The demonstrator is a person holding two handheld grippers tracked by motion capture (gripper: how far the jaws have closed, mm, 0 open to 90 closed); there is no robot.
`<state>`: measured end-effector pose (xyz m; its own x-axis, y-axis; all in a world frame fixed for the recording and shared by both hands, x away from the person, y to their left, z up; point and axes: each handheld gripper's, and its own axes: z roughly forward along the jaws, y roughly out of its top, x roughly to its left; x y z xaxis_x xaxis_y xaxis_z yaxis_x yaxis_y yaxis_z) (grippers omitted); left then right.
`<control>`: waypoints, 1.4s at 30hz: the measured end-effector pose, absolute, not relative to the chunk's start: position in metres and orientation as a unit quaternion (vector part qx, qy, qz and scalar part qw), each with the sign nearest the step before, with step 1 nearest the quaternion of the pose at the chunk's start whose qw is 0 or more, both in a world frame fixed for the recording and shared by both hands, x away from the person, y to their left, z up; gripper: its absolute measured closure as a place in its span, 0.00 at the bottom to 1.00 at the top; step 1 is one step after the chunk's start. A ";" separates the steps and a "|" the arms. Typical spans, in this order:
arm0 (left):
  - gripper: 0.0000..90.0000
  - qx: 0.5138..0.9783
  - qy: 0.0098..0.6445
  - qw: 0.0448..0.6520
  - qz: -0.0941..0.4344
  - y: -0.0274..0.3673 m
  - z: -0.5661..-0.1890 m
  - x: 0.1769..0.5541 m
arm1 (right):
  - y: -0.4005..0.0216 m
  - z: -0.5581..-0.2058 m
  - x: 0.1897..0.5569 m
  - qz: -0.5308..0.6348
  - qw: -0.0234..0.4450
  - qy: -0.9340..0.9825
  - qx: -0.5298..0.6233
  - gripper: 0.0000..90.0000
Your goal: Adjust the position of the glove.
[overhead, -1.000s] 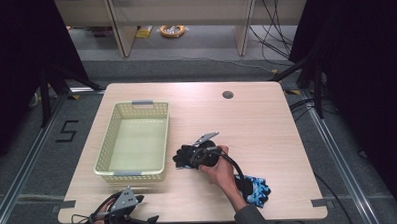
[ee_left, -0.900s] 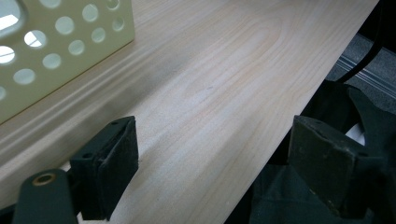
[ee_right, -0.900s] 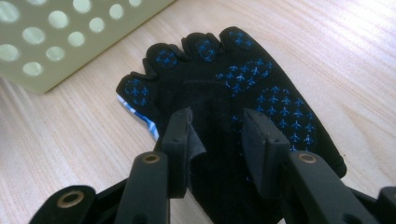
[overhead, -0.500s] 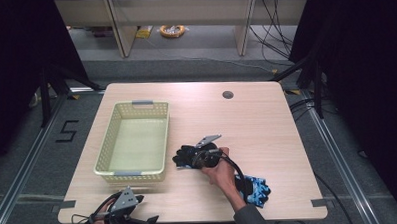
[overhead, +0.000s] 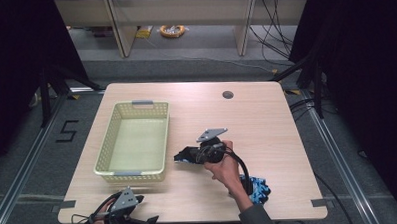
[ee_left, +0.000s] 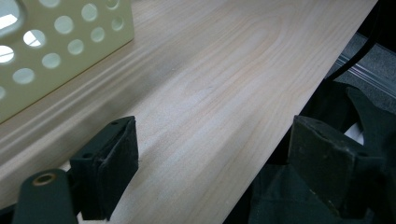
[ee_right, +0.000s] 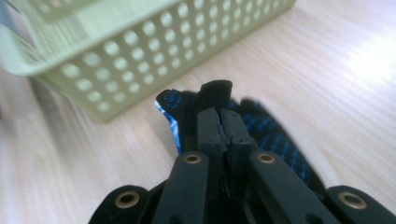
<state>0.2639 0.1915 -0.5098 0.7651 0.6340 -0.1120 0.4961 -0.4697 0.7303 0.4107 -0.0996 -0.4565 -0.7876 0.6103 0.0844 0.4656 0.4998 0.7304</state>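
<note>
— Well, what has the right gripper (overhead: 188, 155) got hold of?

— A dark blue and black glove (ee_right: 261, 126), as far as I can make out. Its jaws have just been closing and now pinch a fold of the fabric tightly, with the rest hanging beneath them.

— Where is that, relative to the basket?

— Just beside the pale green perforated basket (overhead: 117, 171), near its right-hand corner on the person's side, over the wooden table (overhead: 266, 114). The glove is not inside the basket.

— And the left gripper (overhead: 153, 222)?

— Down at the near edge of the table, jaws spread wide with nothing between them, only bare tabletop.

— Anything else lying about?

— A bright blue bundle of fabric (overhead: 259, 189) near the right forearm.
</note>
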 end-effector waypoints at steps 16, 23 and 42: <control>0.17 0.844 0.339 0.406 0.084 0.192 -0.510 0.264 | -0.113 -0.427 0.368 0.421 0.070 0.868 0.255 0.98; 0.17 0.842 0.343 0.408 0.083 0.192 -0.510 0.264 | -0.125 -0.428 0.349 0.422 0.058 0.872 0.240 0.98; 0.17 0.846 0.339 0.404 0.084 0.192 -0.510 0.264 | -0.146 -0.481 0.335 0.358 0.008 0.906 0.227 0.97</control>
<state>0.2638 0.1919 -0.5100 0.7565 0.6406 -0.1317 0.5054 -0.4449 0.7393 0.3355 -0.1463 -0.4813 -0.8972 0.4165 0.1471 0.4046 0.6413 0.6519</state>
